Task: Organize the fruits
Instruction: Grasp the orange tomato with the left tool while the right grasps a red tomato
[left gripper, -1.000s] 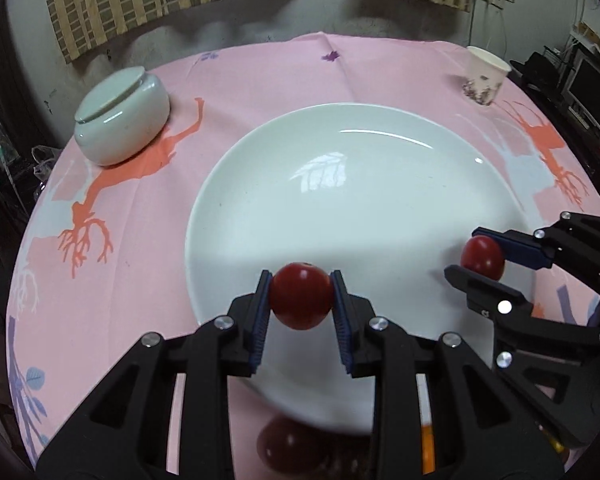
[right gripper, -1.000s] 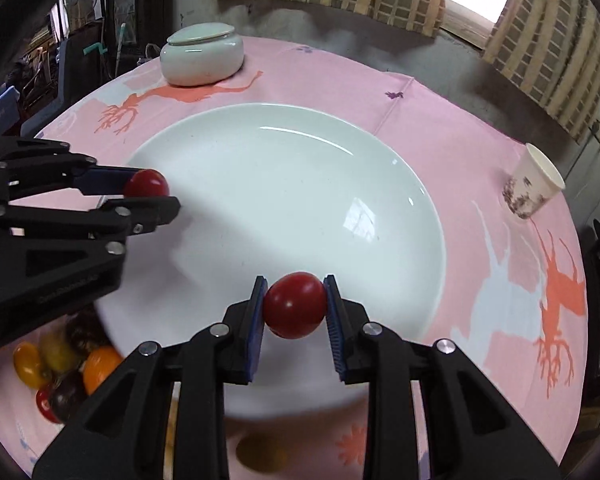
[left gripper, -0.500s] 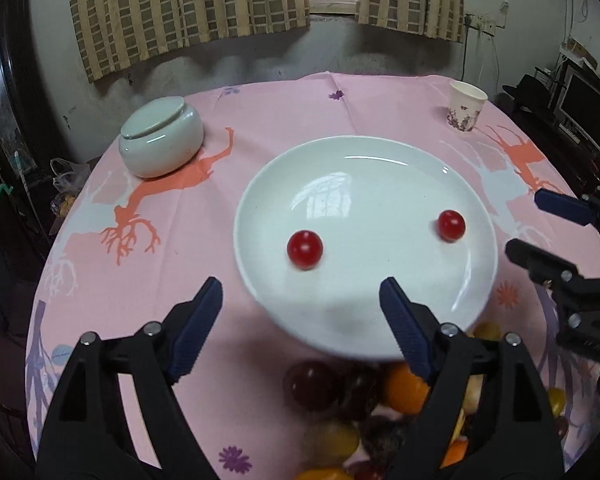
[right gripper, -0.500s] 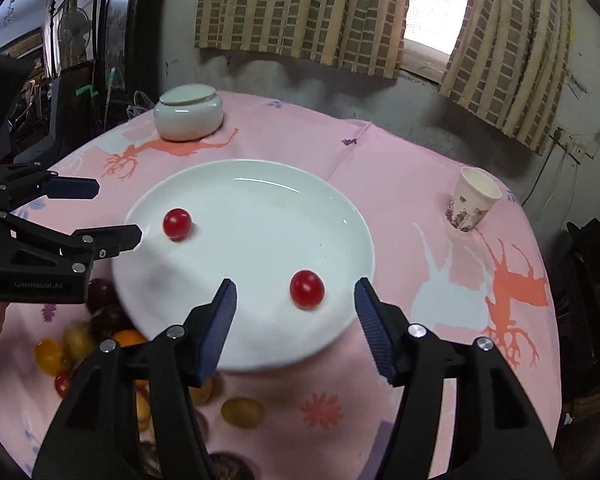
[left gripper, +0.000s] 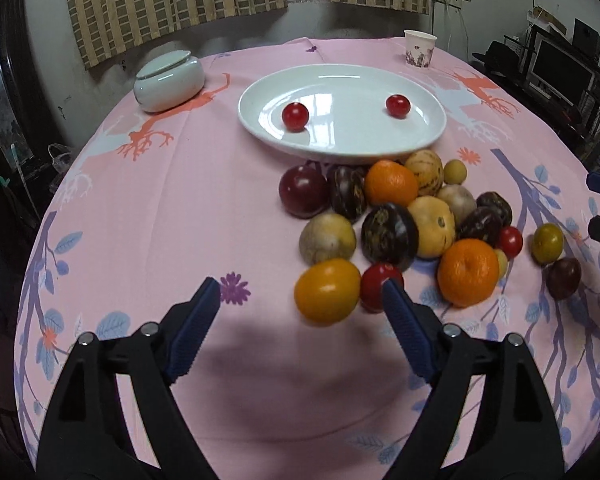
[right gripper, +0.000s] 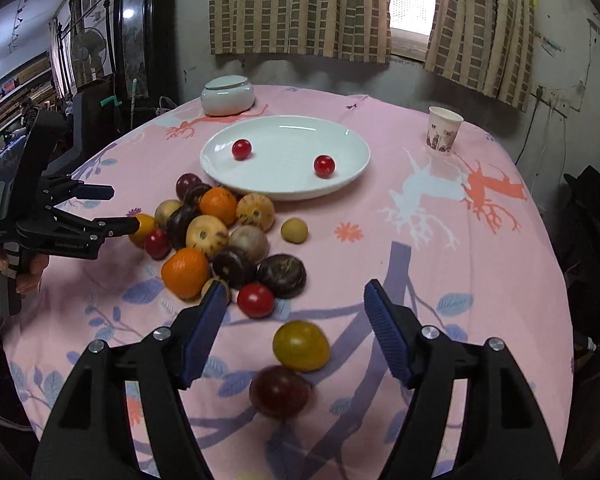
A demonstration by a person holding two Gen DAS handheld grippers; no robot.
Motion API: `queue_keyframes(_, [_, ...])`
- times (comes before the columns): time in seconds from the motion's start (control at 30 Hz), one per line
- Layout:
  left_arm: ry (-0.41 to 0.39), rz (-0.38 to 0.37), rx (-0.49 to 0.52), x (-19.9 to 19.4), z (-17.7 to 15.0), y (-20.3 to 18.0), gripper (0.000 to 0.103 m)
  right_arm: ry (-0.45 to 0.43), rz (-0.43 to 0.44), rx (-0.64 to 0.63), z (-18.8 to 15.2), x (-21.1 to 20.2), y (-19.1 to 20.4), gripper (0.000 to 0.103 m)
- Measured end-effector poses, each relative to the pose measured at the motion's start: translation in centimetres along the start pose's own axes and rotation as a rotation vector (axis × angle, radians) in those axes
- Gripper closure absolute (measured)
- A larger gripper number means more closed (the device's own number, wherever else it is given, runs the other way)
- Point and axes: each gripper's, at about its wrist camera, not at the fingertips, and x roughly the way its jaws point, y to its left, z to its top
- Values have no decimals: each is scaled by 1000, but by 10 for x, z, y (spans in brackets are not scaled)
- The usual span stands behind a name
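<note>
left gripper point(left gripper: 300, 312) jaws wide apart, nothing held, right gripper point(right gripper: 296, 312) same, two cherry tomatoes point(left gripper: 295, 117) on white plate point(left gripper: 340, 148), fruit pile point(left gripper: 404, 220) beside it

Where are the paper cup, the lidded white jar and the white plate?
paper cup point(right gripper: 444, 130), right wrist view, on its printed side.
lidded white jar point(right gripper: 228, 98), right wrist view, on its body below the lid.
white plate point(left gripper: 340, 138), left wrist view, on bare inner surface.

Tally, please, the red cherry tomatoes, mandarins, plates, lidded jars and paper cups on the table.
Red cherry tomatoes: 4
Mandarins: 2
White plates: 1
Lidded jars: 1
Paper cups: 1
Total: 9
</note>
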Motion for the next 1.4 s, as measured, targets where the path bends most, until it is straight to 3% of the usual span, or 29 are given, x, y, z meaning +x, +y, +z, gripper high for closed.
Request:
queue_keyframes(0.23, [26, 1, -33, 3, -17, 7, 19, 147, -40, 2, -35, 17, 7, 31])
queue_keyframes(0.4, [41, -5, -41, 6, -22, 6, 19, 197, -45, 7, -46, 32, 11, 32])
queue_keyframes(0.43, [44, -5, -37, 7, -22, 5, 19, 204, -47, 10, -46, 35, 11, 34])
queue_keyframes(0.53, [52, -2, -23, 11, -23, 3, 19, 234, -47, 21, -47, 46, 11, 62])
queue_keyframes(0.67, [52, 12, -5, 17, -21, 0, 19, 220, -62, -18, -48, 46, 17, 62])
queue_keyframes(0.93, [78, -33, -28, 37, -8, 4, 37, 211, -36, 4, -48, 45, 12, 62])
queue_keyframes(1.07, [61, -58, -26, 39, -1, 1, 64, 210, -23, 12, -47, 46, 10, 62])
queue_keyframes(1.4, [84, -74, -49, 30, -6, 1, 64, 213, -23, 5, -44, 45, 13, 62])
